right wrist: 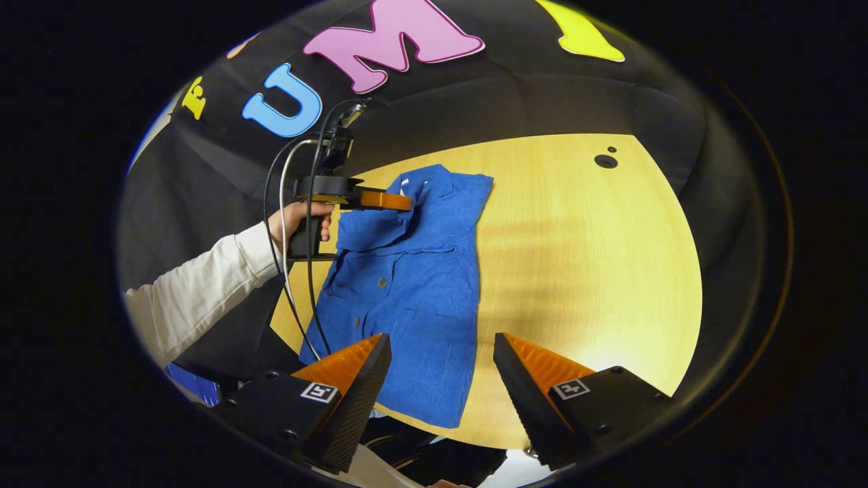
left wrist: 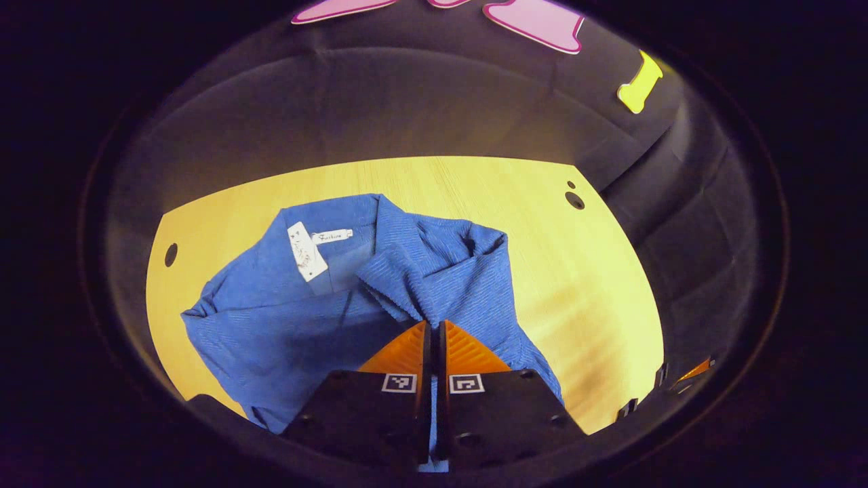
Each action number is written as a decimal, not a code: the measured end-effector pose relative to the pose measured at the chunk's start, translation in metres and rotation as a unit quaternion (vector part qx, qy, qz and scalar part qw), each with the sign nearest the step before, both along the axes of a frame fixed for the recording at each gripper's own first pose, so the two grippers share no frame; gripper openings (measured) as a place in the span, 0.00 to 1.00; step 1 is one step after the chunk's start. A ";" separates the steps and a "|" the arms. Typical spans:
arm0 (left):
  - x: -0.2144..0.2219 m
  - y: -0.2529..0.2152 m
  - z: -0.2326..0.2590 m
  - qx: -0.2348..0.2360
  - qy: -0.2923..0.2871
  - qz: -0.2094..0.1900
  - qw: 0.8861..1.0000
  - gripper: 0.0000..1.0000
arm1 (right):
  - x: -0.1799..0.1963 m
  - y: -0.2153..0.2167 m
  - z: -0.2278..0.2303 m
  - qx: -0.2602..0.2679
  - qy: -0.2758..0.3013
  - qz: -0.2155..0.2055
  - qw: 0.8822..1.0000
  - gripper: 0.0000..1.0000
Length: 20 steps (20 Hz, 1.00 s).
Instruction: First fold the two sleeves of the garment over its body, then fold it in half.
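Fingers (left wrist: 407, 352) pinching shirt (left wrist: 285, 318) sleeve

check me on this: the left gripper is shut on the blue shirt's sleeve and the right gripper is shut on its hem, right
Not quite. The right gripper is open and holds nothing, hanging above the blue shirt, as the right gripper view shows. The left gripper is indeed shut on the sleeve.
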State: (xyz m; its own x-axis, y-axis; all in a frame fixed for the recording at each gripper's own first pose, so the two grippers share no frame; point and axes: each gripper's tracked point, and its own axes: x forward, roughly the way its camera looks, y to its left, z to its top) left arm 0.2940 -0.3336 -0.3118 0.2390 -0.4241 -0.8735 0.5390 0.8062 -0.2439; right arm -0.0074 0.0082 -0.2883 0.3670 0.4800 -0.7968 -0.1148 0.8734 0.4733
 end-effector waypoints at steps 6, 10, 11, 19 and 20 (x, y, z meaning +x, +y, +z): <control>-0.010 -0.040 0.008 -0.082 0.006 0.016 0.996 0.77 | 0.012 -0.010 -0.022 0.010 0.018 -0.005 1.000 0.98; -0.038 0.017 0.040 -0.087 -0.027 0.052 0.994 0.85 | 0.012 -0.005 -0.041 0.001 0.029 -0.001 1.000 0.98; -0.049 0.041 0.044 -0.074 -0.039 0.063 0.994 0.85 | 0.009 -0.003 -0.045 -0.007 0.032 0.004 0.999 0.98; -0.211 0.247 0.015 0.035 -0.034 0.191 0.980 0.85 | -0.030 0.037 -0.089 -0.046 0.071 -0.004 0.996 0.98; -0.231 0.268 -0.001 0.054 -0.015 0.199 0.978 0.85 | -0.037 0.043 -0.091 -0.044 0.083 -0.007 0.996 0.99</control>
